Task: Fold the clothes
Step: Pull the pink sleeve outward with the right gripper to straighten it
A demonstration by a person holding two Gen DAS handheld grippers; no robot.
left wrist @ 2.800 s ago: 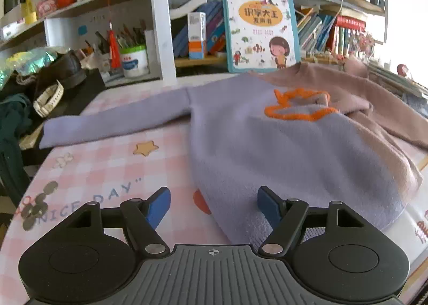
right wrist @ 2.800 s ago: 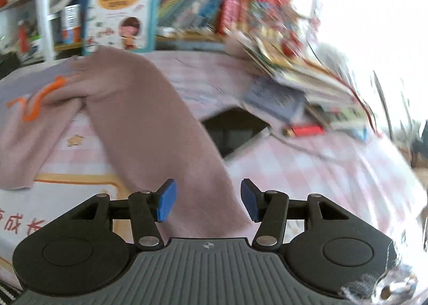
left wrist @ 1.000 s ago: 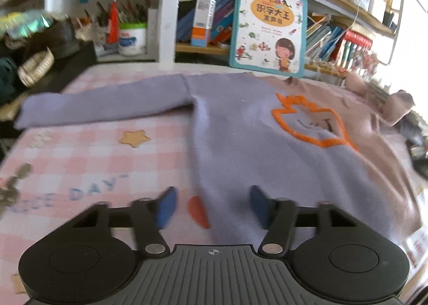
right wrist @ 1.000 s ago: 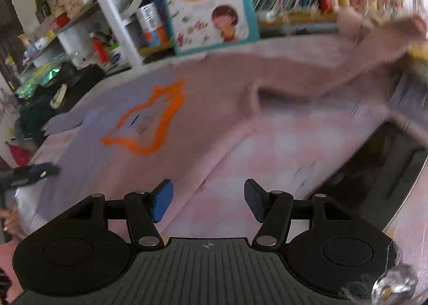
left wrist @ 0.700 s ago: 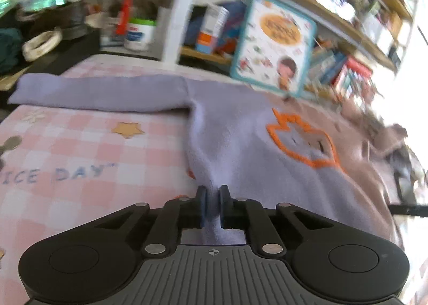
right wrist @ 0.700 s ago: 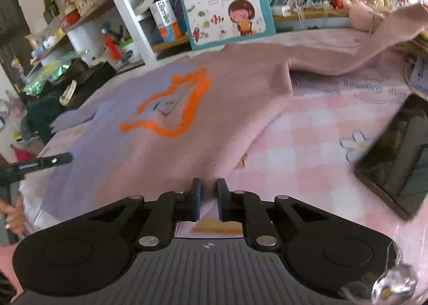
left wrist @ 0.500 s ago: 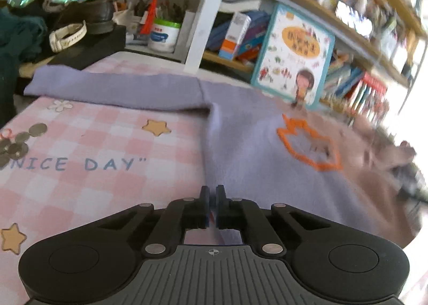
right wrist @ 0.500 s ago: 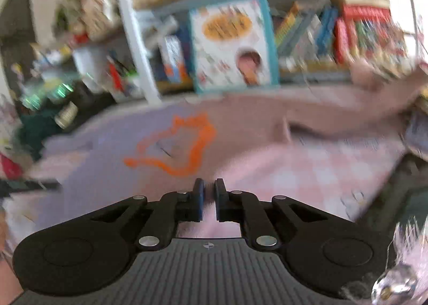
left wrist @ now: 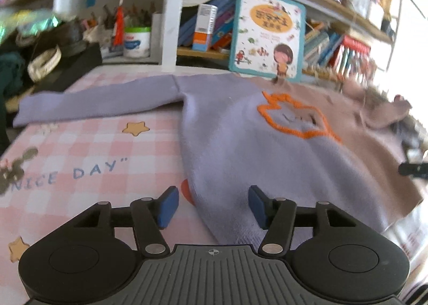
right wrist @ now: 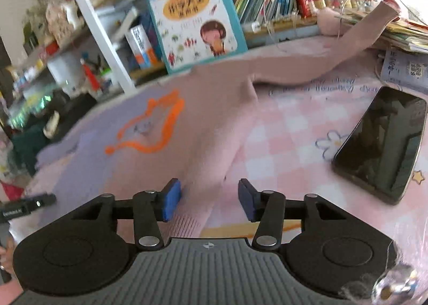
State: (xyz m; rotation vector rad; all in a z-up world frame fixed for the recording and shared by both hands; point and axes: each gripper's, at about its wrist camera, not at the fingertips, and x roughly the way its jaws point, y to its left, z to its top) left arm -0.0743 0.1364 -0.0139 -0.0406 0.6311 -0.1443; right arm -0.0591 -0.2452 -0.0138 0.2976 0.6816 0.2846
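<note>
While its jaws were opening, the left gripper [left wrist: 211,207] stood over the near left hem corner of the sweater [left wrist: 256,149], blue pads apart and not pressing the knit between them. The right gripper [right wrist: 207,199], also opening, straddled the near right hem edge without pinching it. The sweater lay flat on the pink checked tablecloth [left wrist: 80,160], lilac on its left half, dusty pink on its right. Its right sleeve ran far right onto a book pile, its cuff blurred. A dark phone [right wrist: 385,141] lay right, its near corner cut by glare.
</note>
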